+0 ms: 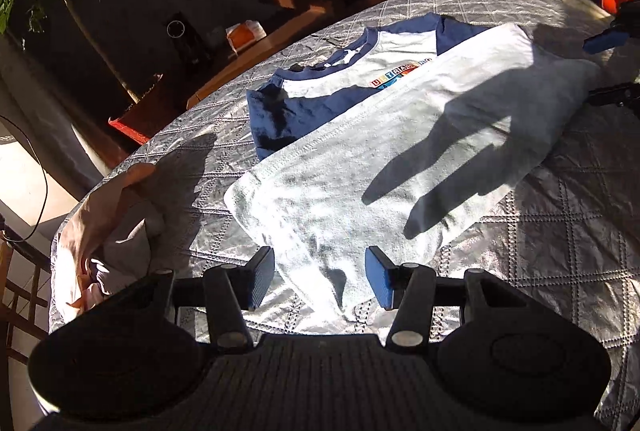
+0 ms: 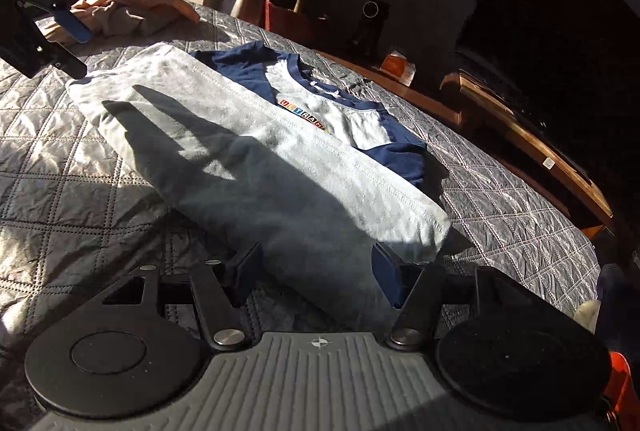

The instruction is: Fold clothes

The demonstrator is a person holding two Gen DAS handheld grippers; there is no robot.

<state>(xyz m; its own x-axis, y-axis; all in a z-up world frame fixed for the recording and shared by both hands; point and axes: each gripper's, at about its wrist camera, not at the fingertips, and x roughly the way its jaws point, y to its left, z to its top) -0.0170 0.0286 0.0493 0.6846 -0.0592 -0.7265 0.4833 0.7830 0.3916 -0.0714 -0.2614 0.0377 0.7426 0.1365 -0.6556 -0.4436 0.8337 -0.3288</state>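
In the middle of the quilted bed (image 1: 560, 215), the white and blue shirt (image 1: 360, 159) lies with its bottom half folded up over its front, so it gets smaller. The left hand-held gripper (image 1: 320, 281) is spread, one shirt corner between its pads, not squeezed. The right hand-held gripper (image 2: 316, 275) is spread at the other end. A pink cloth (image 1: 112, 223) waits by the bed's edge.

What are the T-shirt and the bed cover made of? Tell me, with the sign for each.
T-shirt: looks like soft cotton jersey, matte; a fine nap shows, a stitched hem, and it drapes limp. Fibre uncertain.

Bed cover: seemingly a thin synthetic quilt, slightly shiny; it glints in the sun, crinkles finely and carries diamond stitching.
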